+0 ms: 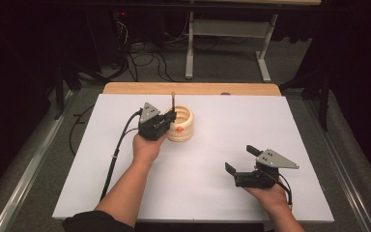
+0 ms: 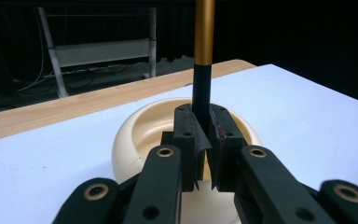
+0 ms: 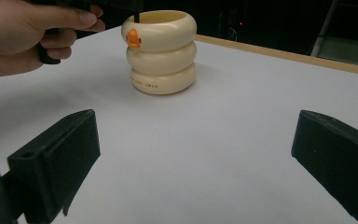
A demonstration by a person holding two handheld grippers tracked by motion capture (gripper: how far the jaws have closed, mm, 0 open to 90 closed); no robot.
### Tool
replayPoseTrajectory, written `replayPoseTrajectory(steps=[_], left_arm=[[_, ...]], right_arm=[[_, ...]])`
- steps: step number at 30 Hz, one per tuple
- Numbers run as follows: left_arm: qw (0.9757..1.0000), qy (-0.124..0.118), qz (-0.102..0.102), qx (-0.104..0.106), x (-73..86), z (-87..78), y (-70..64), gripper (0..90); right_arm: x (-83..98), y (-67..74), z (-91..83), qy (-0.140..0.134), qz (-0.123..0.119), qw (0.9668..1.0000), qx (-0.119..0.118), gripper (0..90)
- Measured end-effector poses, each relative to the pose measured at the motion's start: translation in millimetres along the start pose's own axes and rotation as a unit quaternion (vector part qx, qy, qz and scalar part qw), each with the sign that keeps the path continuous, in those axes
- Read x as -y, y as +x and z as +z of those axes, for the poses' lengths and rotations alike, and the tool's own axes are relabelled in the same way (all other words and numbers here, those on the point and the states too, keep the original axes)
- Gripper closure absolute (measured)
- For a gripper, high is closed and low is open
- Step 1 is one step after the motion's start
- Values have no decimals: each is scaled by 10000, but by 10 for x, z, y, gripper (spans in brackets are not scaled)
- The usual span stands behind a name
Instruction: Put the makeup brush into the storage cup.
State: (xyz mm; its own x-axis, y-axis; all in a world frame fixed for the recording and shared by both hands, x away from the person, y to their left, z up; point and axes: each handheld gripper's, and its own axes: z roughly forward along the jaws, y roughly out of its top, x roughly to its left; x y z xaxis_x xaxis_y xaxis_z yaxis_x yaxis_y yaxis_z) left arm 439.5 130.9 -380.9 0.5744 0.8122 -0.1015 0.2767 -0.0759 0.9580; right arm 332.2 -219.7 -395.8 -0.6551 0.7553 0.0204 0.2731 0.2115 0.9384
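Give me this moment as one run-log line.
left gripper: shut on pen | pen: upright over cup mouth | right gripper: open, holding nothing, apart from cup | table

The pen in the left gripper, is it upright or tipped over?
Upright. The pen rises straight up from between the left gripper's closed jaws, its lower end over the mouth of the cream holder.

From my station I see the white worktop (image 1: pixel 198 183) evenly and brightly lit from above, while the room around it falls into near black. The cream cup (image 3: pixel 161 51) casts only a soft, faint shadow on its left. In the left gripper view the near links of the left tool (image 2: pixel 204 140) are blurred, and the right tool (image 3: pixel 191 154) shows soft-edged jaws. I see no glare.
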Motion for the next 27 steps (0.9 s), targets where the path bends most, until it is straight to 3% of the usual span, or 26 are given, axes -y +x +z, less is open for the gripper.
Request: replayPoseTrajectory(steps=[11, 13, 15, 17, 20, 27], left_arm=[[10000, -3, -38, 50, 4, 1, -1, 828], [10000, -32, 56, 3, -4, -9, -17, 823], [9998, -64, 160, -33, -10, -19, -37, 714], [10000, -53, 31, -58, -17, -16, -39, 531], [9999, 48, -122, -87, -15, -4, -23, 369], [9995, 211, -221, -92, 0, 2, 11, 187]], right_arm=[[2, -1, 5, 8, -16, 10000, -7, 23], [2, -1, 6, 5, -18, 10000, -15, 23], [3, 0, 6, 10, -16, 10000, -18, 23], [2, 0, 5, 6, -19, 10000, -14, 23], [3, -2, 6, 14, -13, 10000, -9, 24], [3, -2, 7, 14, -15, 10000, -5, 24]])
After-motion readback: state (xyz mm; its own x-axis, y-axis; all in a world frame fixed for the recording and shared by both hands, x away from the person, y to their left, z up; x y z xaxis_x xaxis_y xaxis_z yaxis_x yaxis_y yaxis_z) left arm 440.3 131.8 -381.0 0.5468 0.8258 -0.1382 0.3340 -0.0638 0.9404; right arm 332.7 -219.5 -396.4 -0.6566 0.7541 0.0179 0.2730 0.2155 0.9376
